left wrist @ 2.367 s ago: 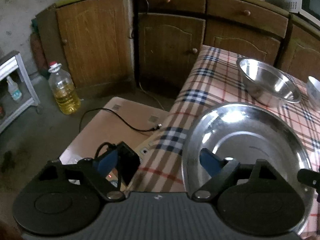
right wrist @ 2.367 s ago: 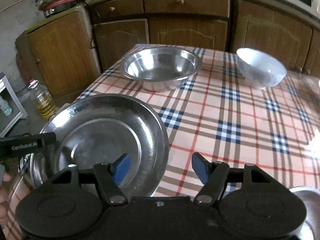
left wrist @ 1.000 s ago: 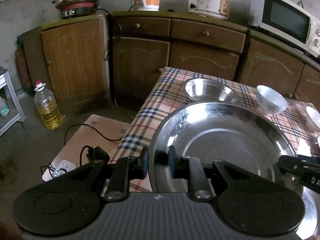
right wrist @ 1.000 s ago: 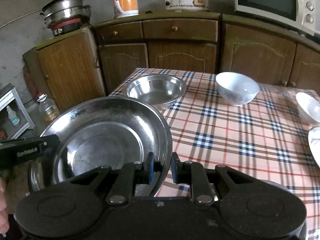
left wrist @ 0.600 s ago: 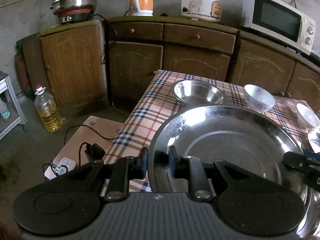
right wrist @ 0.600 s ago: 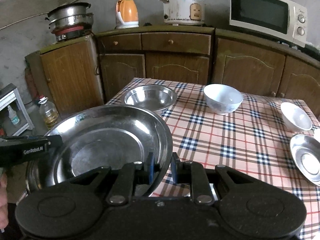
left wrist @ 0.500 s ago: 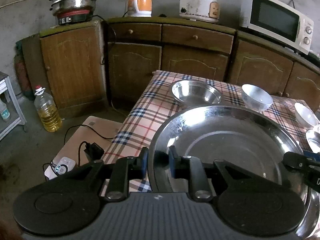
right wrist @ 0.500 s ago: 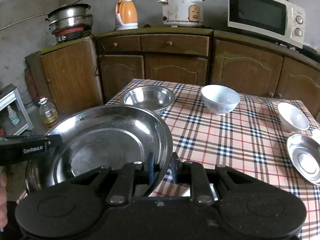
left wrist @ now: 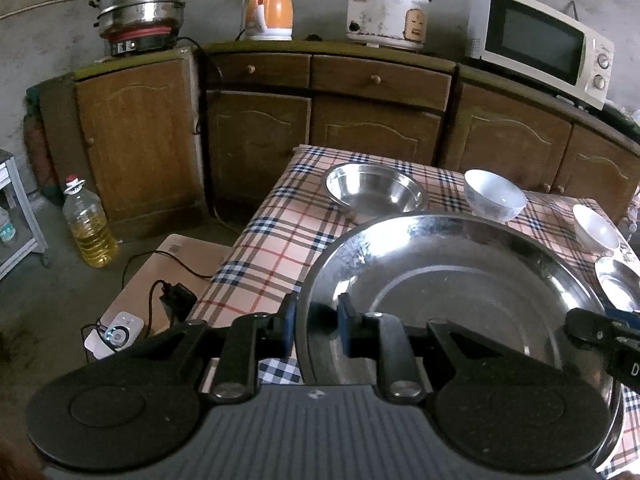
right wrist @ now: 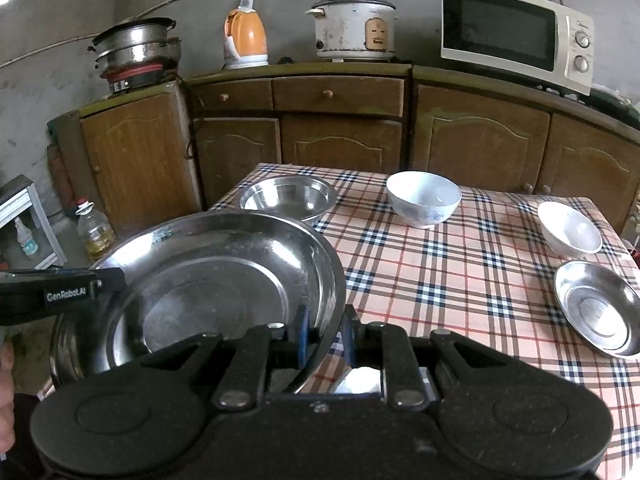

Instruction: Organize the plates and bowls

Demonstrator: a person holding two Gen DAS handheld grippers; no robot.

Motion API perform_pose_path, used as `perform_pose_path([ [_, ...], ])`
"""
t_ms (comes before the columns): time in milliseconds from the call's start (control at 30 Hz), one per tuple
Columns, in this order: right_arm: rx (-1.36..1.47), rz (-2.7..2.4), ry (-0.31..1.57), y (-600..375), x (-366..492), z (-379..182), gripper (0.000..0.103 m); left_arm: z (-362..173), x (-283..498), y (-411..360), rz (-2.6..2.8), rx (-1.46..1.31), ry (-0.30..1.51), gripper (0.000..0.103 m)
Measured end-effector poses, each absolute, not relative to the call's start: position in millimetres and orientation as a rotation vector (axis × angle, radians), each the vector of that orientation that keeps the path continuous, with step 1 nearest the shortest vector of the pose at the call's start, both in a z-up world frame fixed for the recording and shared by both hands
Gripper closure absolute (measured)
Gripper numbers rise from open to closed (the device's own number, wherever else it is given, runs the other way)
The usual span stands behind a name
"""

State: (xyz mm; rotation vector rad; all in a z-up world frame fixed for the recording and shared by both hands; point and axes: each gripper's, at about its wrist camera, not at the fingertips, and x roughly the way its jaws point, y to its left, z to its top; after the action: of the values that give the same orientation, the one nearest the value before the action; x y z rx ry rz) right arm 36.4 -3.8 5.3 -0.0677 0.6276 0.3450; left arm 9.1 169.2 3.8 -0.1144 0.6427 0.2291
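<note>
A large steel plate (left wrist: 452, 280) (right wrist: 208, 280) hangs tilted above the near left of the checked table (right wrist: 460, 272). My left gripper (left wrist: 316, 326) is shut on its left rim, and my right gripper (right wrist: 325, 336) is shut on its right rim. A steel bowl (left wrist: 374, 193) (right wrist: 288, 198) sits at the table's far left. Beside it stands a white bowl (left wrist: 495, 195) (right wrist: 423, 198). A second white bowl (left wrist: 596, 227) (right wrist: 570, 229) and a small steel dish (right wrist: 598, 309) (left wrist: 618, 286) lie at the right edge.
Brown cabinets (right wrist: 340, 136) run behind the table, carrying a steamer pot, an orange kettle (right wrist: 245, 38), a rice cooker and a microwave (right wrist: 516, 36). On the floor to the left are an oil bottle (left wrist: 89, 228), a cardboard box with a power strip (left wrist: 116, 332), and a small shelf.
Both grippers closed on the plate's rims and lifted it off the table. Over the last second the plate and both grippers drew back and rose a little, bringing more of the table into view.
</note>
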Motion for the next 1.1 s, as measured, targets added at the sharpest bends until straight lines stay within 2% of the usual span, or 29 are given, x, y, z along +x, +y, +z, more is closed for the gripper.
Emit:
perform_pose_path([
  [1100,-0.04,0.272,0.624,-40.5,21.1,6.7,0.08,4.5,6.4,141.3,0.141,-0.117,0.651,0.081],
])
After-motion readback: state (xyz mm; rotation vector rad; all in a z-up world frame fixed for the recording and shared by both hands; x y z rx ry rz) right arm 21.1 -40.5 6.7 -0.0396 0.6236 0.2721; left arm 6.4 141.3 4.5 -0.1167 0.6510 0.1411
